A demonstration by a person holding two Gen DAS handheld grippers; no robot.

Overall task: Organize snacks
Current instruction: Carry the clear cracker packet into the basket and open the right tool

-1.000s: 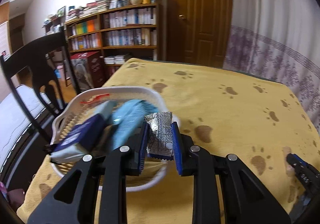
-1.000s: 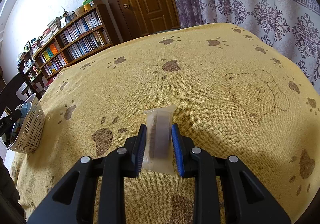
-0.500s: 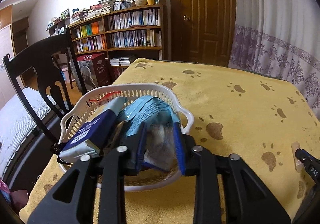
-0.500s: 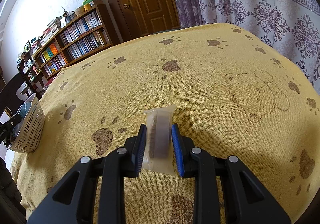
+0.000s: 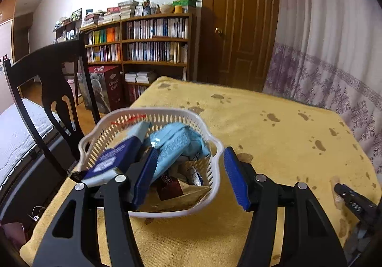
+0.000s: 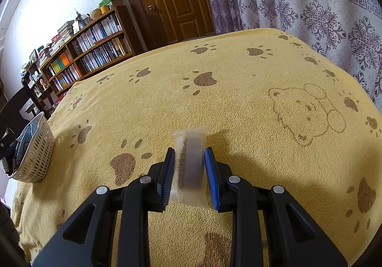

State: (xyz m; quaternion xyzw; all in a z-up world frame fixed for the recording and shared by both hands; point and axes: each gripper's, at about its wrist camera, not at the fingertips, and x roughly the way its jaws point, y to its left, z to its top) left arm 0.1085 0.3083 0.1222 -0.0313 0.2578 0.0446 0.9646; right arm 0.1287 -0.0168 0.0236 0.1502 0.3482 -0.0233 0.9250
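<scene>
A white slotted basket (image 5: 216,159) stands at the table's left corner. It holds a light blue packet (image 5: 176,143), a dark blue box (image 5: 112,159), a maroon packet (image 5: 169,187) and a silver patterned packet (image 5: 194,175) lying low inside. My left gripper (image 5: 191,150) hangs open over the basket's near rim, with nothing between its fingers. My right gripper (image 6: 189,150) is shut on a clear-wrapped brown snack (image 6: 189,162) that sits on the yellow paw-print cloth (image 6: 238,90). In the right wrist view the basket (image 6: 38,150) shows far left.
A black chair (image 5: 47,76) stands beside the table's left edge, behind the basket. Beyond the table are a bookshelf (image 5: 148,42) and a wooden door (image 5: 241,23); curtains (image 6: 310,4) run along the right side. My right gripper's tip (image 5: 353,202) shows at the lower right.
My left gripper has opened wide and let the silver patterned packet drop into the basket. The right gripper and its clear-wrapped snack have not moved.
</scene>
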